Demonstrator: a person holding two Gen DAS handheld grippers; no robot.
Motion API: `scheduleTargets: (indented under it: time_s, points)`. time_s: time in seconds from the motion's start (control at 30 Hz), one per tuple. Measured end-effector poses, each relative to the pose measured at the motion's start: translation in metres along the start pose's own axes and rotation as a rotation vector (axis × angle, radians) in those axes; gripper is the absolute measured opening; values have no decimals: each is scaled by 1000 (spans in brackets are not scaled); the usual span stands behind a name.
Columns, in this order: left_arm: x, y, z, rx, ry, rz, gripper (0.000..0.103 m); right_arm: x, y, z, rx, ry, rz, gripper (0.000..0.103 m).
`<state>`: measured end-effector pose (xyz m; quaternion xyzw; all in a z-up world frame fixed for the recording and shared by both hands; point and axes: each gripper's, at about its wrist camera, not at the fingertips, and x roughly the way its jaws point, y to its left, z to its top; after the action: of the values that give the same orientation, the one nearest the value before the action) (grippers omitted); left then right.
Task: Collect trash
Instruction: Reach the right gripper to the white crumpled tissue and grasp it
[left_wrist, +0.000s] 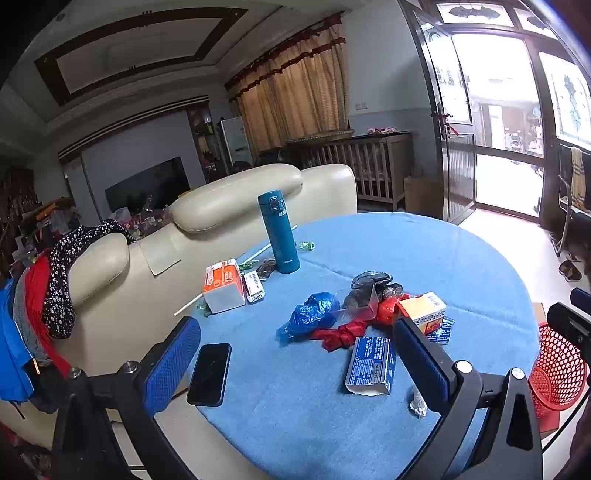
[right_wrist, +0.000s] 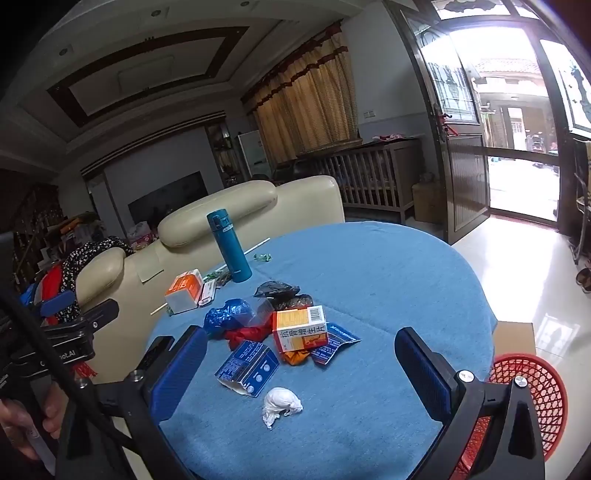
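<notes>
Trash lies on a round table with a blue cloth (left_wrist: 424, 258): a torn blue carton (left_wrist: 371, 365) (right_wrist: 247, 365), a crumpled white tissue (right_wrist: 281, 403) (left_wrist: 418, 403), an orange-and-white medicine box (right_wrist: 301, 328) (left_wrist: 424, 308), a blue plastic bag (left_wrist: 312, 314) (right_wrist: 227, 315), red wrapping (left_wrist: 341, 332), dark plastic (left_wrist: 371, 282) and a blue foil packet (right_wrist: 334, 343). A red mesh basket (left_wrist: 557, 373) (right_wrist: 528, 398) stands at the table's right edge. My left gripper (left_wrist: 295, 365) is open and empty above the near side. My right gripper (right_wrist: 299, 373) is open and empty over the tissue.
A teal flask (left_wrist: 280, 232), an orange-white box (left_wrist: 223, 286), a white straw (left_wrist: 188, 306), green sweet wrappers (left_wrist: 306, 245) and a black phone (left_wrist: 209, 373) are on the table's left part. A cream sofa (left_wrist: 236, 195) backs against the table. An open door (left_wrist: 506, 129) is far right.
</notes>
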<state>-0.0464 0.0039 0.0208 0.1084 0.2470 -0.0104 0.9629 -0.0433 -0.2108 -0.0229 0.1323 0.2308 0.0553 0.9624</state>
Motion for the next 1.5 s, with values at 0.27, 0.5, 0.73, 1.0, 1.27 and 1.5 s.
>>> scheduleTargets:
  time_s: [0.27,0.5,0.73,1.0,1.27,1.5]
  points:
    - [26,13,-12,-31,74,-14,103,44,-7,-27,67,194,84,85]
    - [25,12,-14,-29,74,-7,103,42,4,-28,27,248,57,80]
    - [17,12,-10,-20,46,-5,103,35,9,-22,23,187,97,80]
    - [27,12,-11,-25,57,-8,103,40,12,-25,61,197,141,80]
    - [60,9,-17,-18,97,-32,103,72,8,-39,77,290,145,69]
    - [111,10,-28,-26,191,-133,103,140,-6,-69,77,441,123,57]
